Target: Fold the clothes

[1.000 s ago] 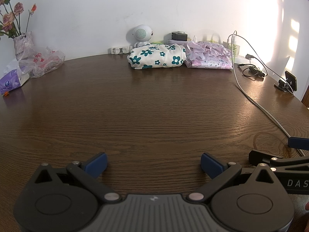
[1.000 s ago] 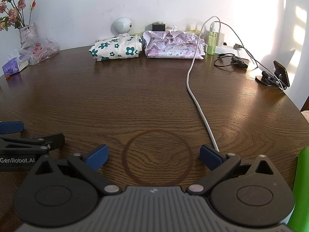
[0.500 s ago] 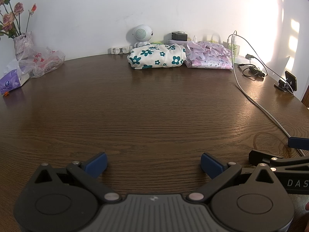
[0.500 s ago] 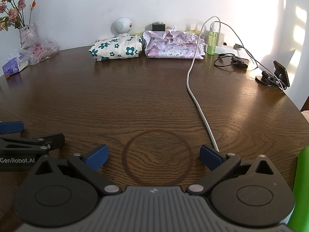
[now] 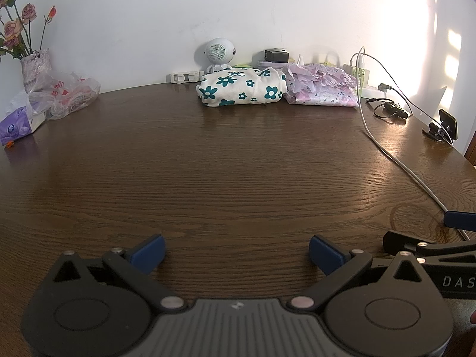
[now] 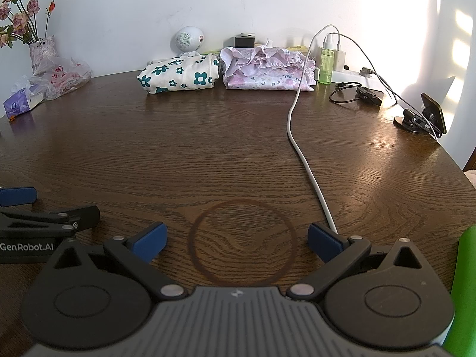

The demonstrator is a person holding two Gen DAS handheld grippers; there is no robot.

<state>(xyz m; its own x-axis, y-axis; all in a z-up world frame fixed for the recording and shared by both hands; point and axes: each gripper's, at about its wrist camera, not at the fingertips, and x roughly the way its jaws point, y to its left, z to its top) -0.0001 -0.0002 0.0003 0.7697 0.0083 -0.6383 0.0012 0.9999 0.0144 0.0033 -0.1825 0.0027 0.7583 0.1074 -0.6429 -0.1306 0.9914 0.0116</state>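
Observation:
A folded white garment with teal flowers [image 5: 241, 90] [image 6: 178, 77] and a folded pink ruffled garment [image 5: 321, 90] [image 6: 267, 70] lie side by side at the far edge of the dark wooden table [image 5: 226, 172] by the wall. My left gripper [image 5: 236, 251] is open and empty, low over the near table edge. My right gripper [image 6: 236, 242] is open and empty, beside it on the right, over a dark ring mark [image 6: 242, 242]. Each gripper shows at the edge of the other's view. Both are far from the clothes.
A white cable [image 6: 300, 145] runs from the chargers at the back down to the right gripper's right finger. A green bottle [image 6: 326, 65], black cables [image 6: 357, 93], a phone stand [image 6: 422, 119], a round speaker [image 5: 218, 55], tissue pack [image 5: 17, 125], plastic bag [image 5: 64, 95] and flower vase [image 5: 35, 68] line the rim.

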